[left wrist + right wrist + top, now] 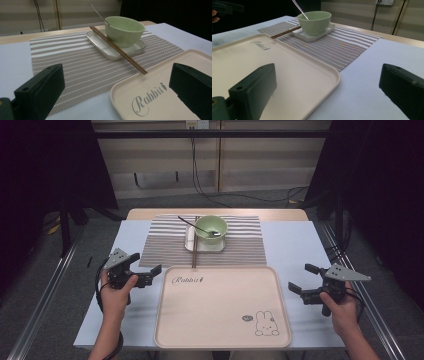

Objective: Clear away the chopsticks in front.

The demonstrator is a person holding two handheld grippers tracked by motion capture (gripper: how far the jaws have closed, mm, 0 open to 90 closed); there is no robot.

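Observation:
A beige tray (220, 310) printed "Rabbit" lies empty at the table's near middle. Behind it, on a striped placemat (160, 245), a green bowl (211, 226) stands on a white square dish (204, 245). A spoon (200, 227) leans in the bowl. Brown chopsticks (195, 247) rest across the dish's left edge and point toward the tray. My left gripper (146, 262) is open just left of the tray, holding nothing. My right gripper (300, 277) is open just right of the tray, also holding nothing. Between the left gripper's (116, 68) jaws lie the tray corner (150, 95) and the chopsticks (117, 48).
The pale table (295, 245) has bare strips on both sides of the placemat and tray. Metal rails (45, 295) run along the floor either side. Cables (200, 180) trail on the floor beyond the table's far edge.

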